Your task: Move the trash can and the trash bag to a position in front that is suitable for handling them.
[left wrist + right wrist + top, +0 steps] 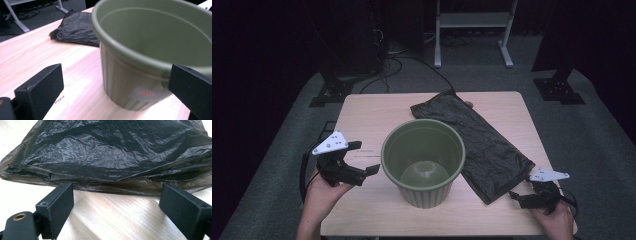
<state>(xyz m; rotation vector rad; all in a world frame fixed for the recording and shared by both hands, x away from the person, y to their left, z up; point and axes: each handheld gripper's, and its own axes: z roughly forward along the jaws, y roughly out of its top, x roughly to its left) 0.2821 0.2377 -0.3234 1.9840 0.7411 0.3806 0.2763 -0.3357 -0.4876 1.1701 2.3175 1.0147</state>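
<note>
Black bag (477,145) lies flat right of the green bin (423,161), mid-table. Right gripper (523,196) wide open, empty, at the bag's near edge; left gripper (362,165) likewise open beside the bin. Advise pinching one layer only, low.

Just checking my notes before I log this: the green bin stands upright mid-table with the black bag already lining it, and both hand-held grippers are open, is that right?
Not quite: the black bag lies flat on the table beside the empty green bin, as the high view shows. The rest stands.
</note>
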